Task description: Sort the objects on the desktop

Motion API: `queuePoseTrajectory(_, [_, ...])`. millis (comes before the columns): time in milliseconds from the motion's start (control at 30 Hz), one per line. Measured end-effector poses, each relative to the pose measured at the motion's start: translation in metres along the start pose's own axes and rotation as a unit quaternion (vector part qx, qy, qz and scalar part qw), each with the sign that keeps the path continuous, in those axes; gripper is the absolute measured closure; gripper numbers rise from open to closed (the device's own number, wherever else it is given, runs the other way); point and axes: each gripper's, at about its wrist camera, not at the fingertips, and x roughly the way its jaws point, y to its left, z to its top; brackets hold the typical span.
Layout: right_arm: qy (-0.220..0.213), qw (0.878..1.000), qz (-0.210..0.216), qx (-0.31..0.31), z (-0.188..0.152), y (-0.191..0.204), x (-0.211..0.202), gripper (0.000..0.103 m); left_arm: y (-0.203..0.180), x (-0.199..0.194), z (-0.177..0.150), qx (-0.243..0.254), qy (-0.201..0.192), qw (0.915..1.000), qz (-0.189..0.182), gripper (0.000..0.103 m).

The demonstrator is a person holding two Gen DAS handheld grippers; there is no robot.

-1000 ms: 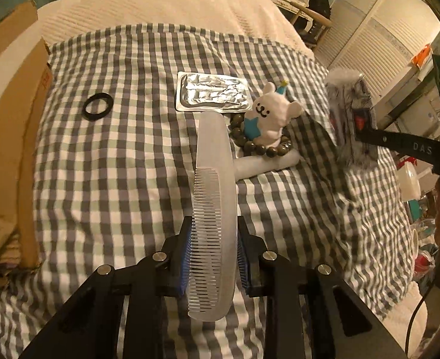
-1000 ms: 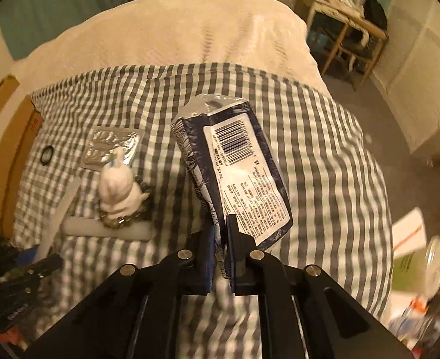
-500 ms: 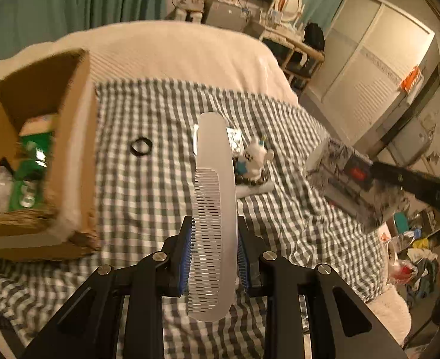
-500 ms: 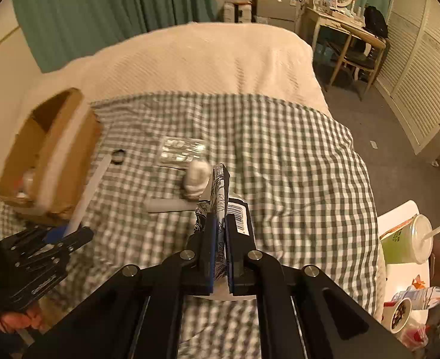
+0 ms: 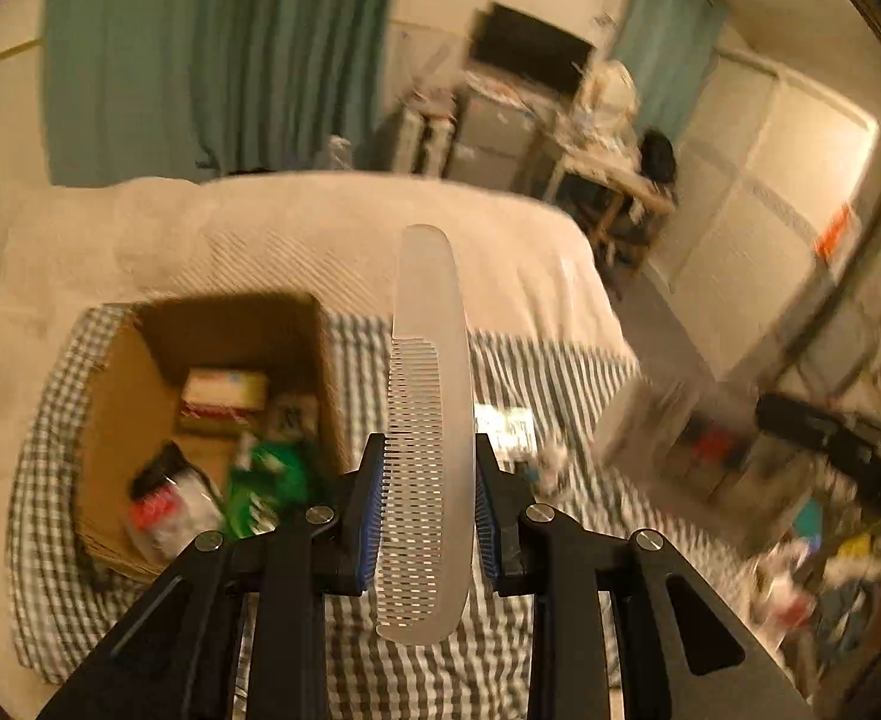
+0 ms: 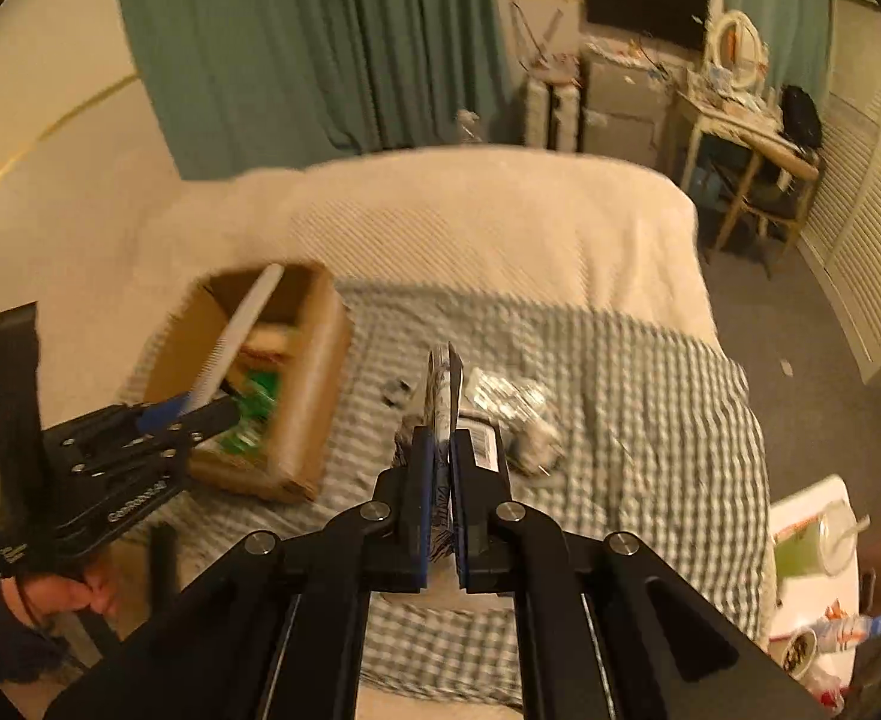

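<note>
My left gripper [image 5: 423, 504] is shut on a translucent white comb [image 5: 428, 396], held high above the checked cloth, just right of an open cardboard box [image 5: 140, 372]. In the right wrist view the same left gripper [image 6: 194, 411] holds the comb [image 6: 242, 324] over the box [image 6: 308, 396]. My right gripper [image 6: 442, 480] is shut on the edge of a dark blue packet [image 6: 440, 396] with a barcode label; the packet [image 5: 656, 432] shows blurred at the right of the left wrist view.
On the checked cloth [image 6: 650, 408] lie a silver foil blister pack [image 6: 506, 393], a small white figurine [image 6: 536, 444] and a small dark ring [image 6: 397, 391]. The box holds several packets, one green [image 5: 266, 474]. A side table with a green drink [image 6: 806, 546] stands right.
Both grippers have risen well above the bed with comb and packet still gripped. The view has pulled back; the box interior and the far room have come into sight.
</note>
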Motion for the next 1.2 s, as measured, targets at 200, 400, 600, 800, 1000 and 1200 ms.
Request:
queuePoseTrajectory(200, [-0.045, 0.997, 0.062, 0.000, 0.061, 0.071, 0.000, 0.098, 0.045, -0.016, 0.042, -0.063, -0.028, 0.9962, 0.053, 0.076])
queuePoseTrajectory(400, [-0.062, 0.996, 0.068, 0.012, 0.075, 0.116, 0.051, 0.098, 0.100, 0.033, 0.010, -0.072, 0.015, 0.9912, 0.110, 0.076])
queuePoseTrajectory(600, [0.088, 0.996, 0.032, 0.003, 0.024, 0.094, 0.159, 0.097, 0.130, 0.095, -0.035, -0.019, 0.074, 0.9845, 0.158, 0.068])
queuePoseTrajectory(800, [0.151, 0.986, 0.008, 0.066, -0.015, 0.025, 0.197, 0.065, 0.130, 0.111, -0.044, -0.006, 0.087, 0.9779, 0.190, 0.028])
queuePoseTrajectory(1000, [0.122, 0.987, -0.019, 0.100, -0.009, -0.025, 0.179, 0.065, 0.097, 0.091, -0.034, -0.028, 0.067, 0.9833, 0.167, 0.023])
queuePoseTrajectory(1200, [0.102, 0.989, -0.040, 0.099, -0.016, -0.042, 0.145, 0.060, 0.023, 0.073, -0.037, 0.034, 0.045, 0.9895, 0.133, 0.020])
